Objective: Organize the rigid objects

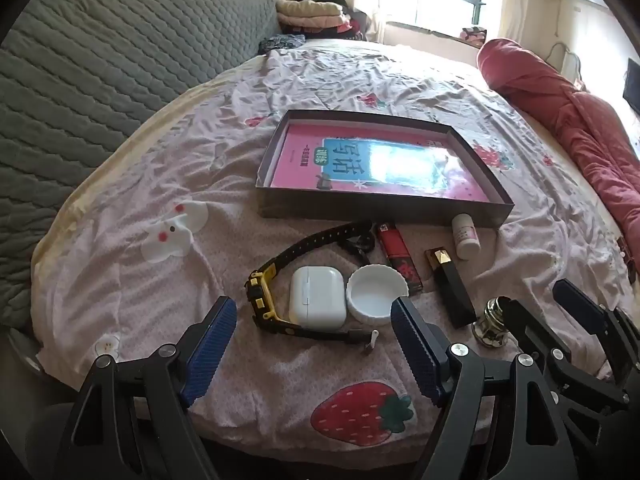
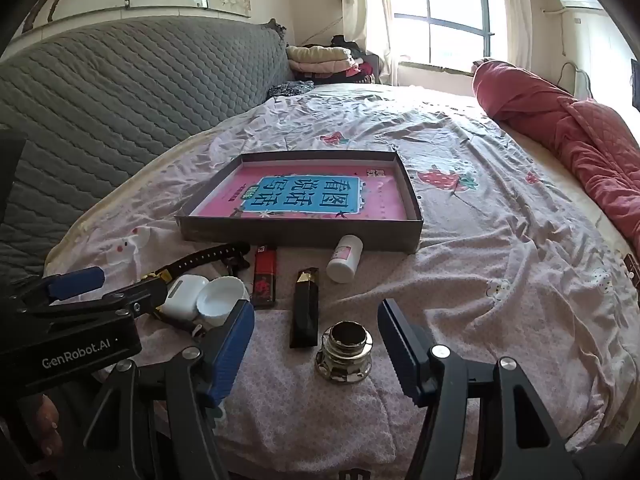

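Small items lie in a row on the bed in front of a shallow dark box (image 1: 384,210) (image 2: 300,232) that holds a pink book (image 1: 304,160) (image 2: 384,208). They are a black-and-yellow watch (image 1: 262,292), a white earbud case (image 1: 317,298) (image 2: 182,298), a white round lid (image 1: 374,294) (image 2: 222,294), a red lighter (image 1: 398,256) (image 2: 265,276), a black lipstick tube (image 1: 450,286) (image 2: 306,308), a white bottle (image 1: 465,240) (image 2: 345,260) and a metal jar (image 2: 344,354) (image 1: 491,326). My left gripper (image 1: 312,316) hovers open over the watch and case. My right gripper (image 2: 316,320) is open around the jar without touching it.
A grey quilted headboard (image 1: 100,60) runs along the left. A red quilted blanket (image 2: 560,128) lies at the right side of the bed. Folded clothes (image 2: 320,60) are stacked at the far end under a window. The wrinkled strawberry-print sheet (image 2: 500,240) covers the bed.
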The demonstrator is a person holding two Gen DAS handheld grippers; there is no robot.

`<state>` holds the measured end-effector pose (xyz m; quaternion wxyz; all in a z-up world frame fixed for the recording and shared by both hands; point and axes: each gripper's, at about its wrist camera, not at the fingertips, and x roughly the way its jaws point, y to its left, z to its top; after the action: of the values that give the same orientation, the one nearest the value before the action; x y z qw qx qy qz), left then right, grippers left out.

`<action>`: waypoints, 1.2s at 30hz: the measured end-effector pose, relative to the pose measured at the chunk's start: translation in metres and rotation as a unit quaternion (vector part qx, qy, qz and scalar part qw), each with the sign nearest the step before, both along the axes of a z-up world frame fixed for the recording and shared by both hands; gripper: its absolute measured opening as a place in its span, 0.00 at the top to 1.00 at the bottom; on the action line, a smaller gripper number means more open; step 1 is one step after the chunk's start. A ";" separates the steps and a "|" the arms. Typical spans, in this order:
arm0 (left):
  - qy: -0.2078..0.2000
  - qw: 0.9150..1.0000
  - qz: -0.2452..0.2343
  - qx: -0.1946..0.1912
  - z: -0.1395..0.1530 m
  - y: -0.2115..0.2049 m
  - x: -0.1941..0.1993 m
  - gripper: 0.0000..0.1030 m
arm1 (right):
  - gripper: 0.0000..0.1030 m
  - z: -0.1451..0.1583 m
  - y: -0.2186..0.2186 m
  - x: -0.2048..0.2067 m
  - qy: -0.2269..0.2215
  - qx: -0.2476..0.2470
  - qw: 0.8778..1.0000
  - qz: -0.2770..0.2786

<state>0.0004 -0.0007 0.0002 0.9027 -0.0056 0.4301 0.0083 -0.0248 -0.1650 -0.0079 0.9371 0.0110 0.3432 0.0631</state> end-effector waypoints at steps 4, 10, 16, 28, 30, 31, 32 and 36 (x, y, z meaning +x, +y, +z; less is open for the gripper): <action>-0.002 1.000 0.004 -0.007 0.001 0.000 0.001 0.22 | 0.38 0.002 -0.003 -0.001 0.002 0.000 1.000 0.004; -0.001 1.000 0.000 -0.008 -0.001 0.006 0.002 0.22 | 0.38 -0.001 -0.001 0.003 0.003 0.001 1.000 0.004; -0.002 1.000 0.000 -0.004 -0.001 0.003 0.001 0.22 | 0.38 0.000 -0.001 0.001 0.001 0.004 1.000 0.005; 0.000 1.000 -0.003 -0.007 -0.003 -0.002 0.000 0.22 | 0.38 0.002 0.000 0.000 -0.002 0.001 1.000 0.008; 0.000 1.000 -0.003 -0.007 -0.003 -0.002 0.000 0.22 | 0.38 0.002 0.001 0.000 -0.002 -0.001 1.000 0.008; -0.001 1.000 -0.003 -0.007 -0.003 -0.002 0.000 0.22 | 0.38 0.002 0.001 0.000 -0.004 -0.003 1.000 0.006; 0.000 1.000 -0.004 -0.006 -0.003 -0.002 0.000 0.22 | 0.38 0.002 0.000 0.000 -0.004 -0.004 1.000 0.005; 0.002 1.000 -0.004 -0.008 -0.004 -0.002 0.001 0.22 | 0.38 0.002 -0.001 0.001 -0.003 0.000 1.000 0.005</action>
<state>0.0012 -0.0031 -0.0042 0.9019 -0.0110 0.4318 0.0015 -0.0241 -0.1663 -0.0055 0.9376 0.0095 0.3408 0.0678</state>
